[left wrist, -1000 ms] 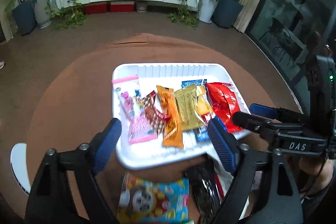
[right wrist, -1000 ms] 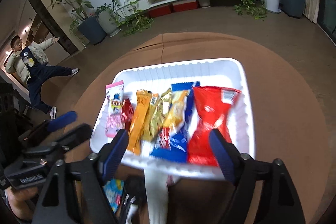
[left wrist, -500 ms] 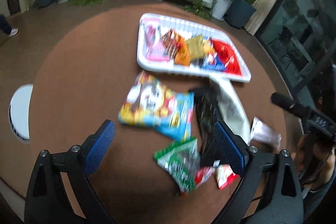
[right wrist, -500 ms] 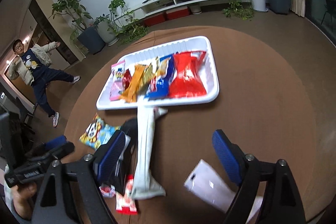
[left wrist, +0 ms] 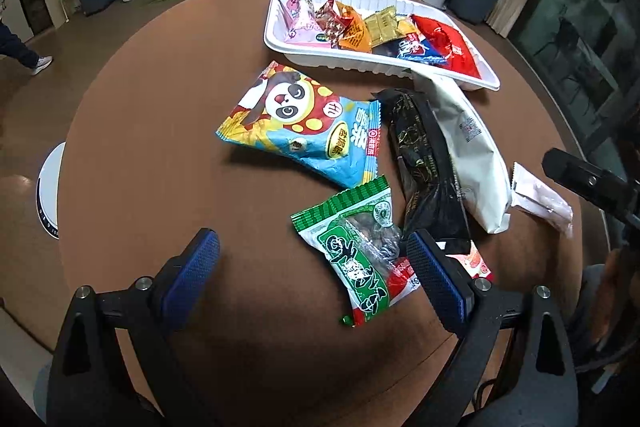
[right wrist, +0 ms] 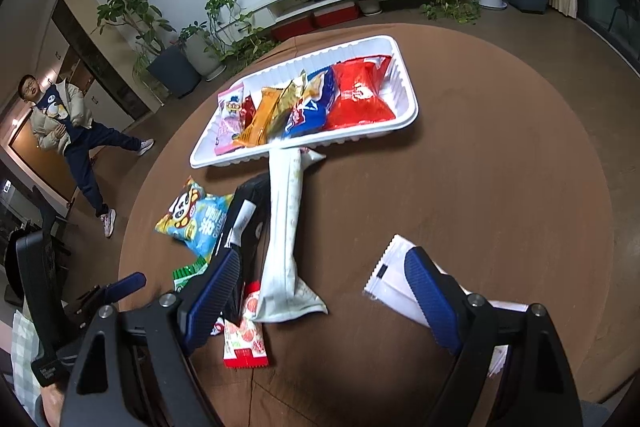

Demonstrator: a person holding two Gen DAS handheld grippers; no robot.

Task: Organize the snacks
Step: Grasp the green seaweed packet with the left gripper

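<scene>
So both claws are spread wide with nothing in them. The left gripper (left wrist: 312,259) hangs over the near edge of the table (left wrist: 160,147), and its jaws have just been opening with only bare brown tabletop and the corner of one packet between them. That green packet (left wrist: 356,251) lies just up and right of the claw's centre, long axis slanting from far-left to near-right, its near end almost tucked under the right-hand pad. Past it are the panda bag (left wrist: 304,131), then a black pouch (left wrist: 428,167) and a long white pouch (left wrist: 472,155), both running near to far toward the white tray (left wrist: 288,45), which already holds a row of small packs.

The right gripper (right wrist: 320,291) is closer to the pale flat sachet (right wrist: 396,287), which sits right by its right-hand finger, and the white pouch runs straight away between its fingers.

My guess: left claw takes green, right takes the sachet.

The left view shows the green packet whole; the right view only catches a sliver of it. The right view shows a small red-and-white packet (right wrist: 246,345) fully, which the left finger mostly hides in the left view.
</scene>
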